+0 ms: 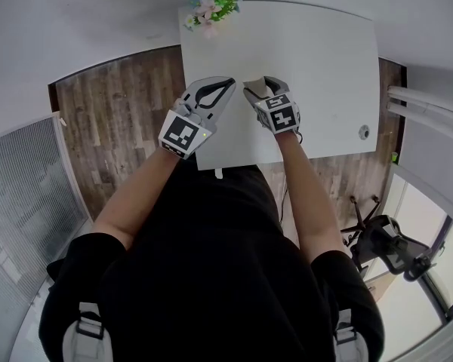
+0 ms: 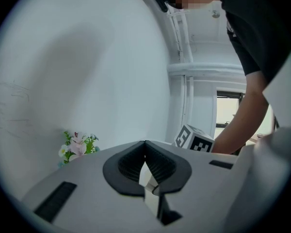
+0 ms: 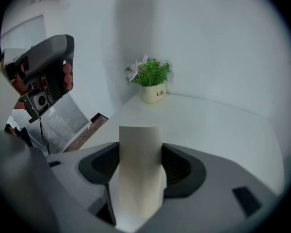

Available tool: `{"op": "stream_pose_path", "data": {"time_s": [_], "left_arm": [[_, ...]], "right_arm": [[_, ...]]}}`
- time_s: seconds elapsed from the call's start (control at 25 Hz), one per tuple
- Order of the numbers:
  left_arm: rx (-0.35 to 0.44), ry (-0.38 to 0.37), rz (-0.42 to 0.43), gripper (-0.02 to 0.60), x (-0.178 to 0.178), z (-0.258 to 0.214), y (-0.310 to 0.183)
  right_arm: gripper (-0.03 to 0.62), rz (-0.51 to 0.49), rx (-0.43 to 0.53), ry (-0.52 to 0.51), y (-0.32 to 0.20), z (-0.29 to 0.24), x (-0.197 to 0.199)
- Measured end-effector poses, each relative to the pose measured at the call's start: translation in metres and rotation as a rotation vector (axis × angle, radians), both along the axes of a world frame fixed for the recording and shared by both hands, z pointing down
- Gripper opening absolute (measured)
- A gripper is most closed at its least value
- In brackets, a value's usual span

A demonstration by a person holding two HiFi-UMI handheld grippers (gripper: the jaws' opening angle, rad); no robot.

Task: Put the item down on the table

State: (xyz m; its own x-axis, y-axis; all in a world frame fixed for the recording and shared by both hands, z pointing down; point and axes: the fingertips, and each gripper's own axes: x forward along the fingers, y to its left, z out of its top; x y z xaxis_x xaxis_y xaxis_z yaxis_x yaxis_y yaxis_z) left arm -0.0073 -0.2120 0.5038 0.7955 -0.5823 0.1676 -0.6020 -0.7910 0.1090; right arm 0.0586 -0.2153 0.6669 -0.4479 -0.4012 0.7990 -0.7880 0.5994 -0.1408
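Observation:
Between the jaws of my right gripper stands a cream, curved, tube-like item, and the gripper is shut on it. In the head view this gripper hovers over the near part of the white table, with the item barely showing. My left gripper is just to its left, above the table's near left edge, shut with its tips touching and nothing held. In the left gripper view the jaws meet at their tips. The right gripper's marker cube shows beyond.
A small potted plant with pink flowers stands at the table's far left corner. A small round fitting sits near the table's right edge. Wooden floor and a grey grille lie left; a chair base is at the right.

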Motion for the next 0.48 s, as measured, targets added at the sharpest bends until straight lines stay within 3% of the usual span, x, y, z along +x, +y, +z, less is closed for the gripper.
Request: {"op": "stream_pose_path", "data": {"time_s": [0.48], "left_arm": [[-0.024,0.004,0.021,-0.006,-0.006,0.013,-0.021]], "right_arm": [[0.270,-0.011,-0.041,0.047,-0.017,0.034,-0.011]]}}
